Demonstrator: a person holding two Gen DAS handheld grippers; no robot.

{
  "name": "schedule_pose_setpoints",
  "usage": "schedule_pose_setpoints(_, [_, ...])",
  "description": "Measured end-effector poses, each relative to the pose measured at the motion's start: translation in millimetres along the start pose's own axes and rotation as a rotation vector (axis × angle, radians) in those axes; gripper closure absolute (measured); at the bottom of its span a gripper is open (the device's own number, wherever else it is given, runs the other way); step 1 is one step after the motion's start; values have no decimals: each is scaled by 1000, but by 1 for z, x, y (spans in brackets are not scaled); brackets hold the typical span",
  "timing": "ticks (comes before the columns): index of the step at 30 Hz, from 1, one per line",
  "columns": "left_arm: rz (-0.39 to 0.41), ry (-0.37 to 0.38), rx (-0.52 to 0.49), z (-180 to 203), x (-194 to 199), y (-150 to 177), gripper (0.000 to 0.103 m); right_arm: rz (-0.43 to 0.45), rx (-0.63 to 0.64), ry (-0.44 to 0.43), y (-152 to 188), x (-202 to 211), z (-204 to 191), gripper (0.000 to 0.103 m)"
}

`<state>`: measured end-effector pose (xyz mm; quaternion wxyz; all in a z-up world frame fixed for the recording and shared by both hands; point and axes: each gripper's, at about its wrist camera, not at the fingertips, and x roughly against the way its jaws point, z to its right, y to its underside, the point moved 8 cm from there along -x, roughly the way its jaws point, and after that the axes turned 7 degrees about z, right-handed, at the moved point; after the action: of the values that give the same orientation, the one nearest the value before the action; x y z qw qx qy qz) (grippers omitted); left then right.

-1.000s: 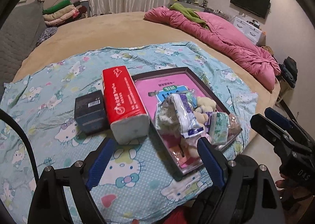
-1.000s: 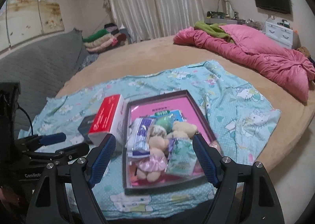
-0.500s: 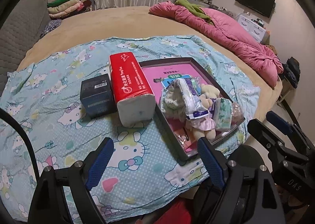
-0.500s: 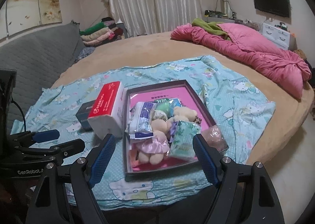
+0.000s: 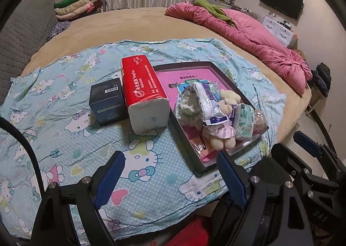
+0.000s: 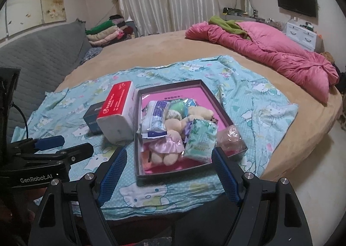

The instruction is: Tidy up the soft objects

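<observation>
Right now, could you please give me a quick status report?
Both grippers, left and right, open, empty. Soft toys piled in tray. Tissue pack beside tray.

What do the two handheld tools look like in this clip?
Both match: black angular frames, silver bolts, two fingers with blue textured pads. The left tool has a black cable looping beside it and white "GenRobot.AI" lettering in the right wrist view. The right tool shows embossed letters.

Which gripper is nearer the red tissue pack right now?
Left. The left gripper hangs open just in front of the red tissue pack. The right gripper is open in front of the tray, with the pack off to its left.
</observation>
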<state>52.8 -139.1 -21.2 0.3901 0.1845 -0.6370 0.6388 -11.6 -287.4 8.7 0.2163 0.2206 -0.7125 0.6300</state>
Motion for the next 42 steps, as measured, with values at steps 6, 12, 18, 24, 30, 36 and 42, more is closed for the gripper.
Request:
schedule_pose_setpoints(6, [-8, -6, -10, 2, -1, 2, 17, -10, 2, -10, 3, -3, -3, 21])
schedule_pose_setpoints(12, [-19, -12, -4, 0, -4, 4, 17, -22, -9, -10, 5, -7, 0, 21])
schedule_pose_setpoints(18, [-16, -17, 1, -2, -5, 5, 17, -26, -10, -15, 7, -9, -1, 21])
schedule_pose_setpoints(24, [-21, -22, 6, -5, -7, 7, 17, -30, -14, -16, 8, -10, -1, 21])
schedule_pose_setpoints(30, [-26, -22, 2, -4, -7, 8, 17, -30, -13, -16, 8, -10, -1, 21])
schedule_pose_setpoints(36, [-28, -24, 3, -4, -7, 8, 17, -30, -13, -15, 8, -10, -1, 21])
schedule_pose_setpoints(42, [-29, -25, 2, -4, -8, 9, 17, -30, -13, -15, 8, -10, -1, 21])
